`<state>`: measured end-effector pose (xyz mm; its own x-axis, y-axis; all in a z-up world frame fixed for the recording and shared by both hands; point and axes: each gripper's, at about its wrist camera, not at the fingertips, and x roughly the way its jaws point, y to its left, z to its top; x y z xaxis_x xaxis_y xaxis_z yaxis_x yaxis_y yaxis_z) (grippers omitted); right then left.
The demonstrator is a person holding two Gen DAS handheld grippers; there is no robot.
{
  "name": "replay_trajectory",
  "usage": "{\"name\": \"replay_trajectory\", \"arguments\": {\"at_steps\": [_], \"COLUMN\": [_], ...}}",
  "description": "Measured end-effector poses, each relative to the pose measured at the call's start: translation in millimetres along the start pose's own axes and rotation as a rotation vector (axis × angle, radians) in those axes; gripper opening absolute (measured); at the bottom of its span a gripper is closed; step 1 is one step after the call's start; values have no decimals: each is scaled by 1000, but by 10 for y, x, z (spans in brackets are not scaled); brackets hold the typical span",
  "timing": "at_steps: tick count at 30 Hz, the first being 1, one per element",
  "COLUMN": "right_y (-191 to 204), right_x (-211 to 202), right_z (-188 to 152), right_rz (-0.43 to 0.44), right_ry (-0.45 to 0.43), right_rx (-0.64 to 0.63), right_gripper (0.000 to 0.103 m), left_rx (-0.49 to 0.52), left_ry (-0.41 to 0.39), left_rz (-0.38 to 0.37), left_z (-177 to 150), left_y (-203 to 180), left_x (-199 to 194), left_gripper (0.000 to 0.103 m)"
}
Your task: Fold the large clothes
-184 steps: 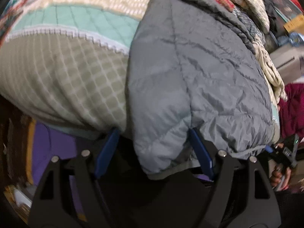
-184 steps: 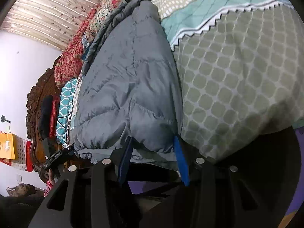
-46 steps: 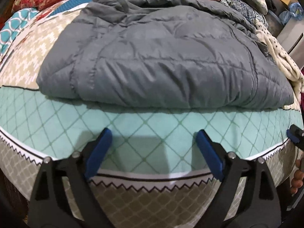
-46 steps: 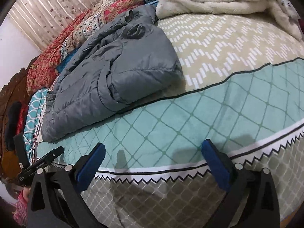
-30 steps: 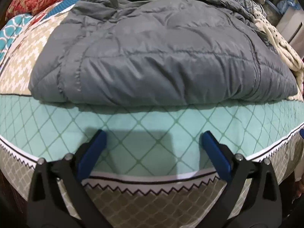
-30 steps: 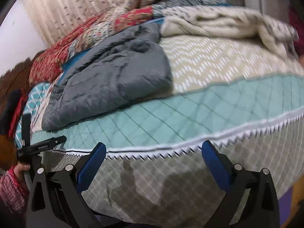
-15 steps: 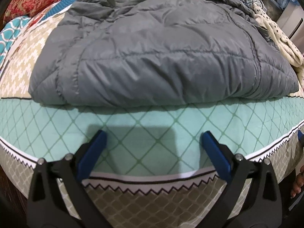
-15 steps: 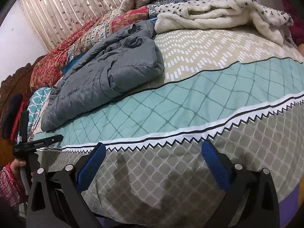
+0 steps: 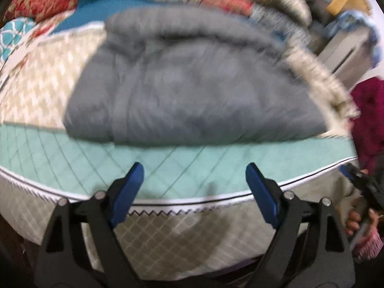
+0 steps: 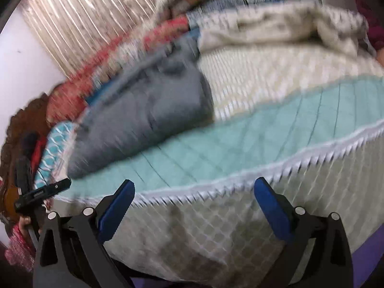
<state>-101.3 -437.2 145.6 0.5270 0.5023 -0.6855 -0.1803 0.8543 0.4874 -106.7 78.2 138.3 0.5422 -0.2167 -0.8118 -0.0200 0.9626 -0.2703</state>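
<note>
Bed (image 9: pixel 168 165) holds one folded grey jacket (image 9: pixel 192 96); two grippers agape, empty.

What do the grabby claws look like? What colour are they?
Both claws match: the left claw and right claw each have two chunky black arms with triangle-shaped holes and shiny silver bolts. The fingers are tipped with flat bright blue pads. No cables show. The holder's sleeve looks red-and-white patterned.

My left gripper (image 9: pixel 194 182) hangs spread wide over the teal bedspread (image 9: pixel 168 163), gripping nothing. The folded grey jacket (image 9: pixel 192 91) lies at twelve o'clock, blurred. My right gripper (image 9: pixel 360 180) shows at three o'clock.
</note>
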Motion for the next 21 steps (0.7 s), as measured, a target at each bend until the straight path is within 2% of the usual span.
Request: {"name": "replay_trajectory", "arguments": {"at_steps": [2, 4, 6, 9, 11, 14, 16, 18, 21], "right_y": [36, 48, 32, 9, 15, 51, 115, 196, 427], "right_x": [-91, -76, 7, 169, 272, 344, 363, 311, 249], "right_z": [155, 314, 401, 410, 345, 292, 326, 485, 836], "right_rz": [-8, -28, -53, -41, -55, -53, -57, -38, 2], "right_ry": [-30, -30, -10, 37, 74, 101, 104, 66, -2], "right_rx": [-26, -29, -12, 48, 53, 51, 23, 15, -50], "right_gripper": [101, 97, 90, 80, 75, 71, 64, 61, 60], "left_rx": [25, 40, 42, 18, 13, -16, -32, -92, -163], "left_ry": [-62, -80, -107, -102, -81, -70, -80, -81, -108], "left_rz": [-38, -61, -71, -88, -32, -18, 40, 113, 87], "left_z": [168, 354, 552, 810, 901, 1035, 1172, 1300, 1417], "left_y": [7, -18, -34, -61, -39, 134, 335, 606, 842], "left_x": [-187, -192, -119, 140, 332, 475, 539, 596, 542], "left_gripper": [85, 86, 86, 86, 86, 86, 86, 85, 84]}}
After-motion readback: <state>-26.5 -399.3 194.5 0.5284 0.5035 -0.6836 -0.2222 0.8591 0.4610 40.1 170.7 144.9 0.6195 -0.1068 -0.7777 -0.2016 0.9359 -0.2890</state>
